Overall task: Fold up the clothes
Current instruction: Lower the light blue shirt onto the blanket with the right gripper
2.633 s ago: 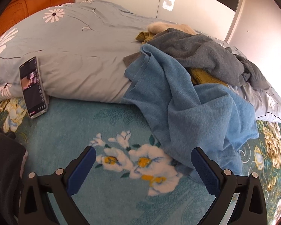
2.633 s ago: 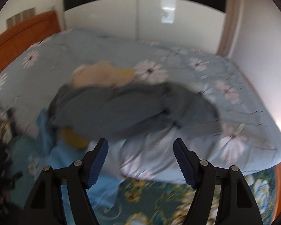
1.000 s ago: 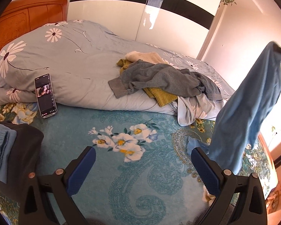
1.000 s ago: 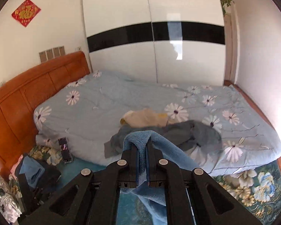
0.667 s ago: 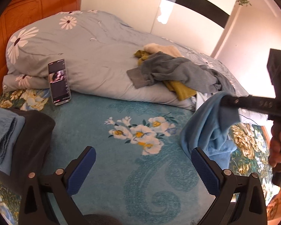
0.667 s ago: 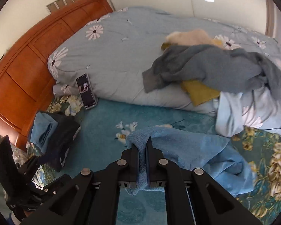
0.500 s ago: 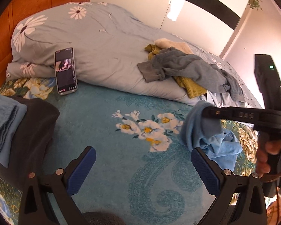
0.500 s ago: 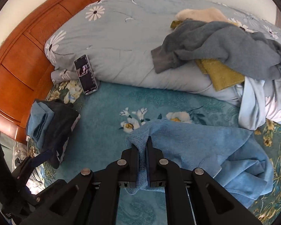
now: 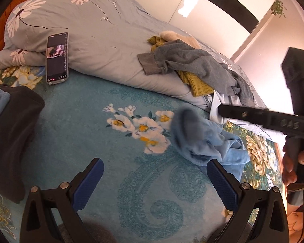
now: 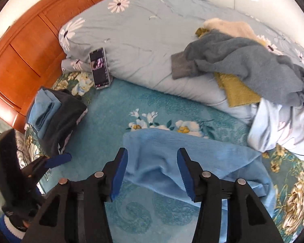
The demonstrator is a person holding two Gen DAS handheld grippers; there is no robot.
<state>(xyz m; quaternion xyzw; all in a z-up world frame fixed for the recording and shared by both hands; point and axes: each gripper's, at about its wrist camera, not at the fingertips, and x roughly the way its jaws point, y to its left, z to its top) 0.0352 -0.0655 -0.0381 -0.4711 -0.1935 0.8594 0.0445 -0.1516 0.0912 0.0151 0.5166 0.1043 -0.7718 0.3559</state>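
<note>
Your right gripper [image 10: 152, 172]: jaws just opened, light blue garment [image 10: 184, 162] lies loose between them, pads not pressing | your left gripper [image 9: 154, 182]: jaws wide, nothing between | garment: crumpled on the teal floral bedspread [image 9: 103, 141], beside the folded quilt [image 9: 103, 40] bearing the unfolded clothes pile [image 9: 192, 64].

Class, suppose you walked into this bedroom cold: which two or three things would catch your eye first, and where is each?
First, the light blue garment lying rumpled on the teal floral blanket, just under the right gripper, whose jaws have just been opening and no longer pinch it. Next, the unfolded heap topped by a grey sweater on the pale daisy-print duvet. Then the lit phone propped against that duvet's edge.
</note>
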